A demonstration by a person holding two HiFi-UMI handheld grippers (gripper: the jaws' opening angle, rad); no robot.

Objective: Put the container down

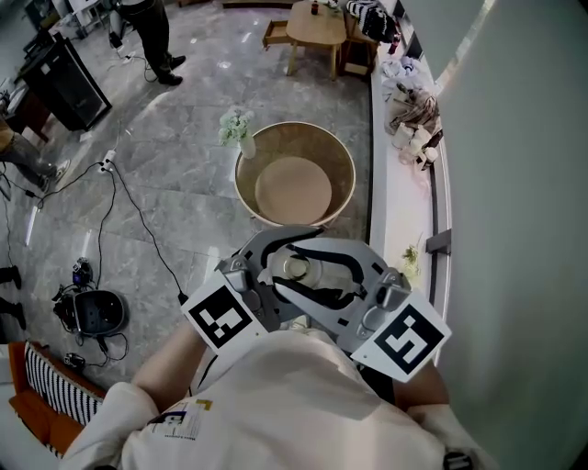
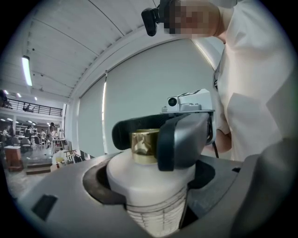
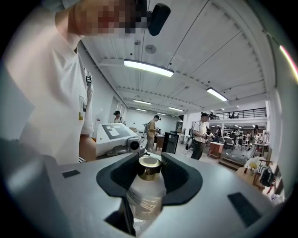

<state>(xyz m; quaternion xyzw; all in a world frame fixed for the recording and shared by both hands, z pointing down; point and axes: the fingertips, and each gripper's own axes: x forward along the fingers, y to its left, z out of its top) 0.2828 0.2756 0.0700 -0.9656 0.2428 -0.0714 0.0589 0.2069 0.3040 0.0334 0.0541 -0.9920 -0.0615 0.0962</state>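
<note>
Close against the person's chest, both grippers meet around one bottle (image 1: 296, 268), which hangs in the air above the floor (image 1: 165, 174) and rests on nothing.

The right gripper (image 3: 149, 173) is clamped on the bottle's neck. Its black pads (image 3: 179, 179) press in from either side just under the gold cap (image 3: 149, 166), and the clear ribbed body hangs below them.

The left gripper (image 2: 151, 179) comes from the opposite side and lower down. Its jaws are spread wide around the bottle's white shoulder, with a dark gap showing on each side between the shoulder and the hollow of each jaw. They surround the body rather than pinch it. From this side the right gripper's dark jaws show at the cap, one in front of it and one behind it. Both grippers point roughly level, tipped slightly down.

Straight below and a little ahead, a round wooden tub (image 1: 344, 174) stands on the grey stone floor. A small vase of pale flowers (image 1: 237, 128) stands just beside its rim on the left. A white ledge (image 1: 390, 216) runs along the wall to the right and holds a few small items. A low wooden table (image 1: 317, 27) stands farther off, and other people stand in the open hall behind.
</note>
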